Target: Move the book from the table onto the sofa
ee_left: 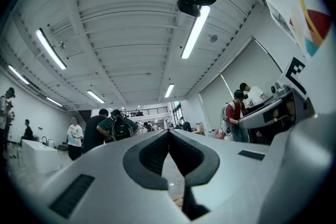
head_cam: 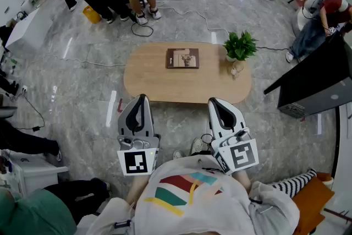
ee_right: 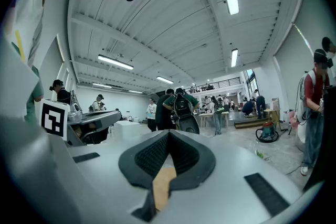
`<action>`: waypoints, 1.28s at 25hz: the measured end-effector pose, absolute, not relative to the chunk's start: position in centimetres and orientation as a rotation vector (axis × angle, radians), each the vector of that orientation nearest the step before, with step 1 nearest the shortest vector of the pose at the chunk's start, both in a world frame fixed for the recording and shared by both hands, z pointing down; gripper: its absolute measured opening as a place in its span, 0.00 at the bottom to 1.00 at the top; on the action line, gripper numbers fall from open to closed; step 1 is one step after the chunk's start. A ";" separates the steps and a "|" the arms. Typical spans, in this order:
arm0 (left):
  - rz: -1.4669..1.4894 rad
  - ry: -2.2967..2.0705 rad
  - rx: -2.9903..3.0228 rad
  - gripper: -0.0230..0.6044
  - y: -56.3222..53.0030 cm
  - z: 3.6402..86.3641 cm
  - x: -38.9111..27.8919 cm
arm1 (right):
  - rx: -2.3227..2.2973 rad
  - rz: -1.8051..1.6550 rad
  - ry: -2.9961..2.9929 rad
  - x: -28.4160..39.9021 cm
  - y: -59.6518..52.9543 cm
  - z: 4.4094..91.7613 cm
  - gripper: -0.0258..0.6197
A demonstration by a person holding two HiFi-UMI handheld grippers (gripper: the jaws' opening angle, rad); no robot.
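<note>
We find the left gripper and the right gripper held side by side, pointing forward from in front of the person's chest. Each carries its marker cube at the rear.

In the left gripper view the left gripper is clenched. Its two jaws meet at the tips with nothing caught between them, and only grey floor shows through the opening behind the tips. The right gripper view gives the same finding for the right gripper: jaws together at the tips, empty (the tan strip seen through the opening is the tabletop, not a held item).

The book lies flat on the oval wooden tabletop. It is ahead of both grippers, roughly midway between their lines of aim and well apart from either tip. Neither gripper touches it.

A potted plant stands on the same tabletop, ahead of the right gripper and a little to its right. It is near the book's right side but clear of it.

Behind and to the right of the right gripper we note a striped cushion against an orange surface. What piece of furniture that is we cannot tell. Several people stand beyond the tabletop, far ahead of the grippers.
</note>
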State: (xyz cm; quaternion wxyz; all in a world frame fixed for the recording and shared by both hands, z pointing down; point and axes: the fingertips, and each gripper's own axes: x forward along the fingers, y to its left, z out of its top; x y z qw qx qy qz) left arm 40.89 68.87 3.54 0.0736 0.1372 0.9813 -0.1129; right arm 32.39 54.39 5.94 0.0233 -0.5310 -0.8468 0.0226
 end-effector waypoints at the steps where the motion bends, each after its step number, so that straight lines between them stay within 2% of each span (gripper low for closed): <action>1: -0.339 2.947 0.412 0.05 68.9 3.5 40.7 | -1.649 0.067 -2.620 32.2 54.5 5.9 0.06; 22: -0.381 2.969 0.458 0.05 69.7 4.9 34.0 | -1.618 0.115 -2.577 25.2 52.3 8.6 0.06; 32: -0.315 2.977 0.344 0.05 77.5 6.6 25.1 | -1.537 0.020 -2.621 18.1 60.5 9.4 0.06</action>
